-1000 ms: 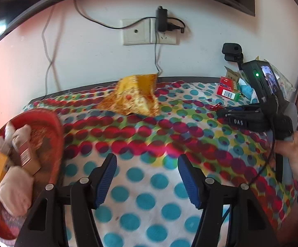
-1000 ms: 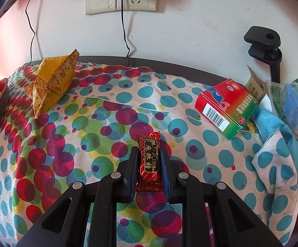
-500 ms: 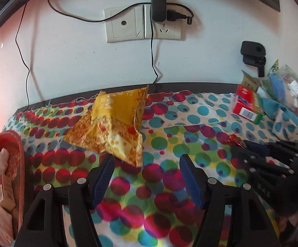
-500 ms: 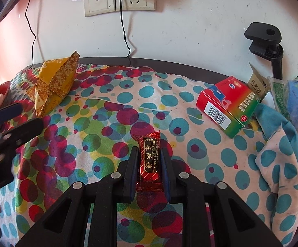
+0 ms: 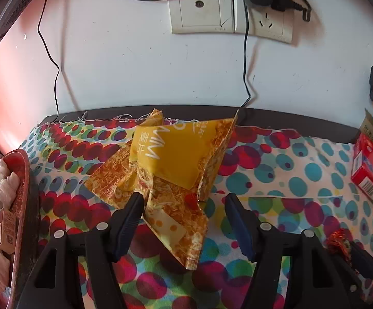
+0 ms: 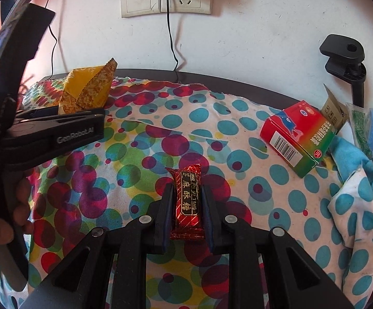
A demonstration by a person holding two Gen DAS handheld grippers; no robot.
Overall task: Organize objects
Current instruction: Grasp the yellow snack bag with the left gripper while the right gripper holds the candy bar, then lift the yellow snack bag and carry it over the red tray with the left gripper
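- Snack bag (image 5: 183, 170), yellow and crumpled, lies on the spotted cloth (image 5: 276, 177) of the worktop, in the centre of the left wrist frame, its lower corner between the jaws.
- Left gripper (image 5: 183, 206) has its jaws wide apart; they have just been opening and do not press the bag.
- Long axis of the bag runs from upper right to lower centre, its point toward the camera.
- Right gripper (image 6: 186, 206) is clamped on a red candy (image 6: 188, 200), which points away up the frame.
- Left hand is nearer the bag, I judge.
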